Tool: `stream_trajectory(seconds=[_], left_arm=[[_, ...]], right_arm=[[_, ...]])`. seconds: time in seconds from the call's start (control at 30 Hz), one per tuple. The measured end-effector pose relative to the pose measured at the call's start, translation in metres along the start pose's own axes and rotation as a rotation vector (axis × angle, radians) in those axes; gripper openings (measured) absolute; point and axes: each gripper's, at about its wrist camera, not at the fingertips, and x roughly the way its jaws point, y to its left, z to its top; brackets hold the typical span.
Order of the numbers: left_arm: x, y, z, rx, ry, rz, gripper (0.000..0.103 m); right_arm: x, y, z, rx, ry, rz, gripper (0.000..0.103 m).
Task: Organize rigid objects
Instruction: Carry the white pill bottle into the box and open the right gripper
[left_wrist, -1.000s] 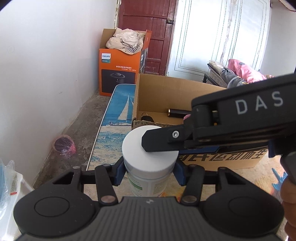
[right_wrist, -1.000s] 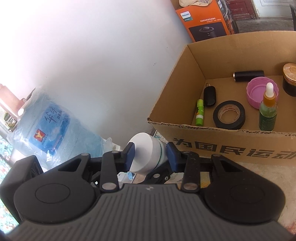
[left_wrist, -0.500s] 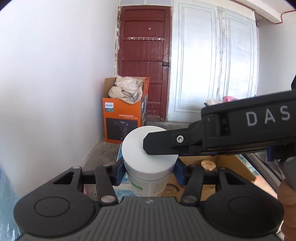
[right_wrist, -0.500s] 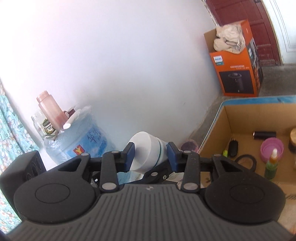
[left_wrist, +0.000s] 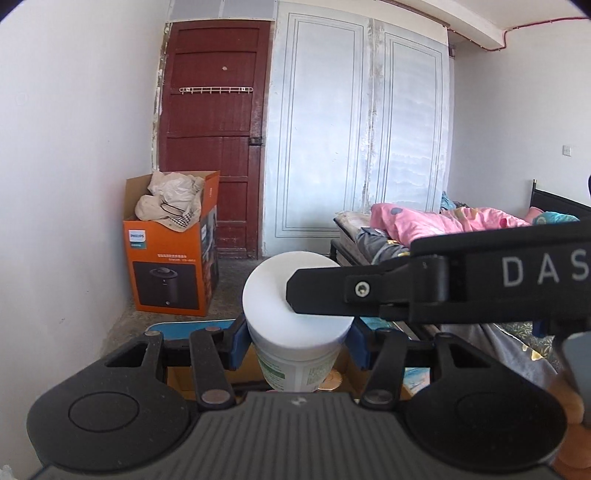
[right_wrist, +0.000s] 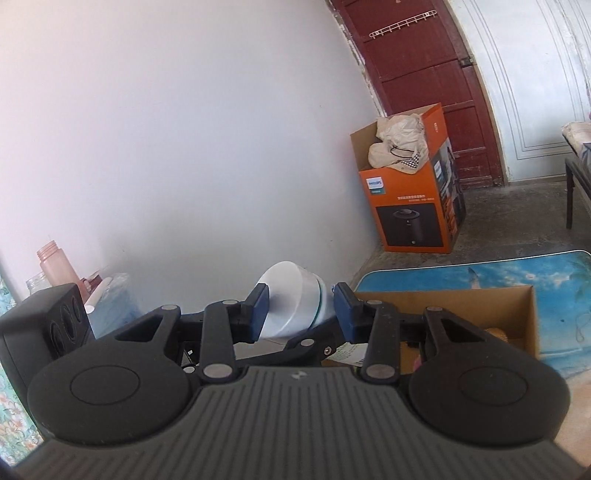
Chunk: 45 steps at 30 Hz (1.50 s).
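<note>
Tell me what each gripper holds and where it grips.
Both hold one white jar: the left gripper clamps its body under the lid, and the right gripper clamps the lid's sides.

Black tool (left_wrist: 297, 338), blue pads, "DAS" mark.

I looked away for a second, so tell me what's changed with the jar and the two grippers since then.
Both grippers lifted the white-lidded jar up and away from the cardboard box, which dropped low in both views. Nothing was released: the left gripper still clamps the body, and the right gripper is still on the lid.
</note>
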Motion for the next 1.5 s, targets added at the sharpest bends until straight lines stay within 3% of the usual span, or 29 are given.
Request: stream_trajectory(seconds=[0.3,0.57,0.7,1.1,1.5], left_arm=[[0.067,-0.023,-0.026,0.009,0.123,-0.084,0.054],[0.113,-0.025,-0.045,0.009,0.231,-0.104,0.054],[0.119,-0.030,-0.058,0.005,0.269,-0.107,0.054],[0.138,-0.038,-0.082,0.018,0.374,-0.095,0.054],[0.150,-0.045,-0.095,0.019,0.457,-0.112,0.054]], right_arm=[[-0.002,-0.082,-0.024,0.106,0.029,-0.090,0.039],[0.030,-0.129,-0.058,0.199,0.078,-0.122,0.039],[0.047,-0.147,-0.068,0.230,0.102,-0.131,0.039],[0.071,-0.177,-0.096,0.296,0.172,-0.153,0.040],[0.082,-0.183,-0.110,0.276,0.232,-0.197,0.042]])
